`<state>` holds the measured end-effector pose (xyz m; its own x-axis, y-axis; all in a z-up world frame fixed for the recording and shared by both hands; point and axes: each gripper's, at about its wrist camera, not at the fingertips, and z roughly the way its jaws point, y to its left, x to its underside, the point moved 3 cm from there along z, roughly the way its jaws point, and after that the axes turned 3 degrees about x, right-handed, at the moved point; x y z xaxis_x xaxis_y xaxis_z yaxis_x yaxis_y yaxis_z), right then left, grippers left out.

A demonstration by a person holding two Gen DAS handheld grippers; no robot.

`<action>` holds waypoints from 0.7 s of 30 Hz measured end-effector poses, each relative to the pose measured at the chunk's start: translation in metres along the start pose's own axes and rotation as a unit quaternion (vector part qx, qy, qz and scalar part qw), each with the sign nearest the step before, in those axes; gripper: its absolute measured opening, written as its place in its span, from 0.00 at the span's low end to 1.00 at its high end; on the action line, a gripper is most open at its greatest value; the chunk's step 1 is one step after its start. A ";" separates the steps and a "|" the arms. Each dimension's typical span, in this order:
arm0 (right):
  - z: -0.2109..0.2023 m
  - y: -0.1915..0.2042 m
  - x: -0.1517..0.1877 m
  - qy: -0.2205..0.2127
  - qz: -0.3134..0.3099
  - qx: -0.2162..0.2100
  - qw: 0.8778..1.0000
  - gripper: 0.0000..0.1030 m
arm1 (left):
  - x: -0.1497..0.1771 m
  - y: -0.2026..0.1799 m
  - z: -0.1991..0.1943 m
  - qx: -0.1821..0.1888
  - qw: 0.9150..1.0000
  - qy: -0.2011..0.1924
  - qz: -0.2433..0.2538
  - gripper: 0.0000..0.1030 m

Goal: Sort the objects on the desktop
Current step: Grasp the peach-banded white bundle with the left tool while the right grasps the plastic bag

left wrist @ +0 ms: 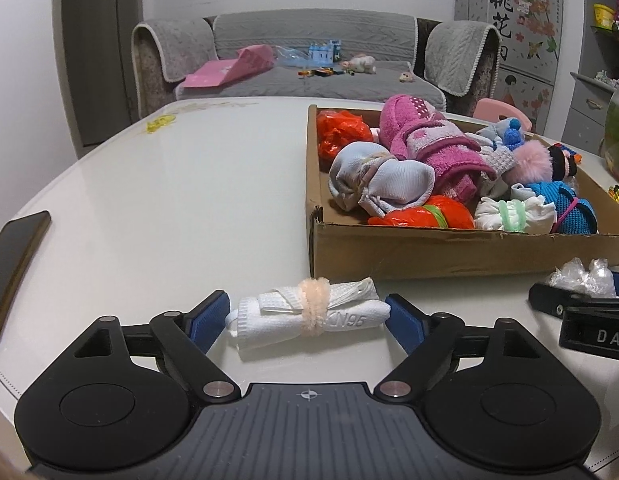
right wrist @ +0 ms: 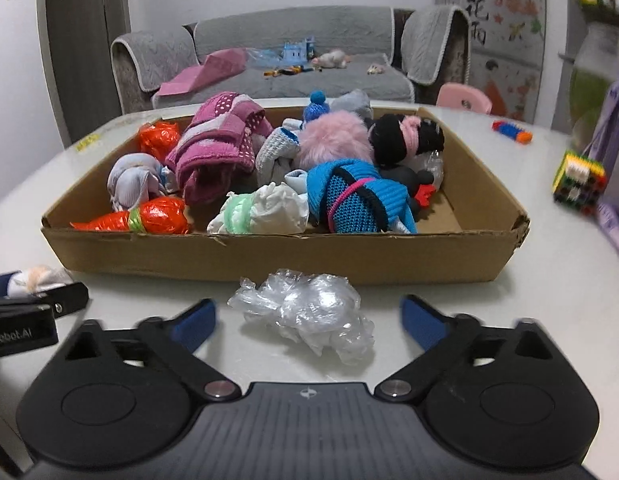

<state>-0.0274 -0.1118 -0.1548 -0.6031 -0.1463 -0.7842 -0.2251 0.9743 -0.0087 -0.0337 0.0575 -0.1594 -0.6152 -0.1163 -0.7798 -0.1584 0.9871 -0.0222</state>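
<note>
Two bundles lie on the tabletop (left wrist: 169, 184) just in front of the cardboard box (right wrist: 269, 256), and you have one gripper lined up on each. Your left gripper (left wrist: 309, 314) stands wide, with the rolled white mask (left wrist: 305, 318) lying crosswise between its blue pads (left wrist: 211, 312); the pads sit right at the ends of the roll, and whether they press on it yet you cannot tell from here. A fuzzy peach band rings the roll, and "KN95" reads clearly on the cloth. Your right gripper (right wrist: 307, 322) is also spread, with the crumpled clear plastic bag (right wrist: 309, 316) between its pads and clear gaps on both sides, so nothing is held there. The step in hand looks like the pick-up before the drop into the box, which already holds a pink towel (right wrist: 217, 148), orange plastic wads, a blue knitted piece (right wrist: 349, 196) and other soft things. Next, you would likely close each gripper squarely, lift clear of the near wall of the box, and release inside; the bag is slippery and may squeeze out. Other writing: "DAS" on the right gripper's body seen from the left view, "Robot.AI" on the left one seen from the right view, and large Chinese characters on the decorated cabinet (left wrist: 509, 20) behind.
</note>
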 end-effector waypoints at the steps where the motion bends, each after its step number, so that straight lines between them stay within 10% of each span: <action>1: -0.002 -0.001 0.001 -0.007 -0.007 -0.002 1.000 0.69 | 0.000 0.000 0.000 0.000 1.000 0.000 0.000 0.85; 3: -0.007 -0.004 0.001 -0.011 -0.017 -0.016 1.000 0.44 | 0.000 -0.001 0.000 0.000 1.000 0.000 0.001 0.85; 6: -0.012 -0.012 0.004 -0.013 -0.025 -0.029 0.999 0.33 | 0.001 -0.001 -0.001 0.004 1.000 0.000 0.003 0.83; 21: -0.034 -0.065 0.014 -0.042 0.010 -0.075 0.996 0.31 | 0.009 -0.011 -0.016 0.033 0.999 0.007 0.028 0.76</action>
<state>-0.0472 -0.1827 -0.1438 -0.5437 -0.1065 -0.8325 -0.3297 0.9393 0.0951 -0.0496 0.0442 -0.1565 -0.6319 -0.0616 -0.7726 -0.0719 0.9972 -0.0207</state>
